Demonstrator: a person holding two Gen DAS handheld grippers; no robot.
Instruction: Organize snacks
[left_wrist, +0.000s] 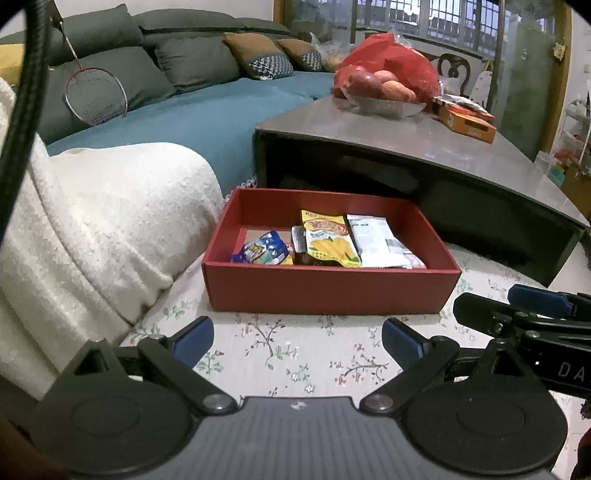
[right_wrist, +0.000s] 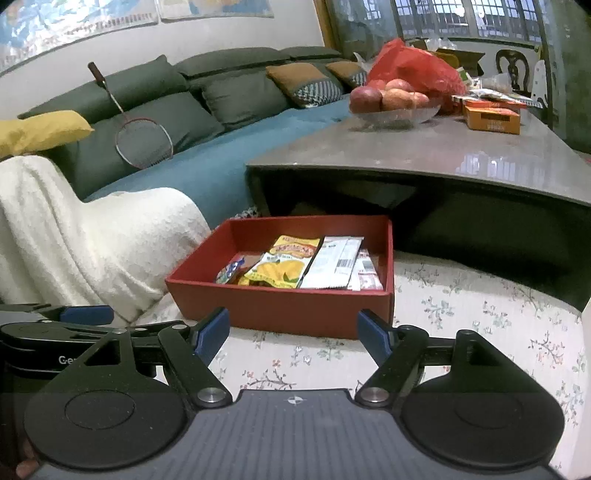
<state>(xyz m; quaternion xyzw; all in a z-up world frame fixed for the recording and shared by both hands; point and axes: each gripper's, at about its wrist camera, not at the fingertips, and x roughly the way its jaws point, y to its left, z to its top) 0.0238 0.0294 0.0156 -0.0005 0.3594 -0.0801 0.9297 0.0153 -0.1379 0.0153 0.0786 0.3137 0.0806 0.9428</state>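
Observation:
A red open box (left_wrist: 328, 290) (right_wrist: 280, 306) sits on a floral cloth. In it lie a yellow mango snack bag (left_wrist: 328, 240) (right_wrist: 286, 264), a white packet (left_wrist: 373, 238) (right_wrist: 334, 262) and a blue snack bag (left_wrist: 264, 251) (right_wrist: 229, 273). My left gripper (left_wrist: 297, 341) is open and empty, just in front of the box. My right gripper (right_wrist: 293, 334) is open and empty, close to the box's near wall. The right gripper also shows at the right edge of the left wrist view (left_wrist: 535, 314).
A white blanket (left_wrist: 92, 229) (right_wrist: 92, 240) lies left of the box. Behind the box stands a low grey table (left_wrist: 424, 136) (right_wrist: 443, 147) with a fruit bowl (left_wrist: 384, 105) (right_wrist: 397, 114), a red bag and orange boxes (left_wrist: 467, 123) (right_wrist: 493, 118). A sofa with a racket (left_wrist: 96, 96) is at the back.

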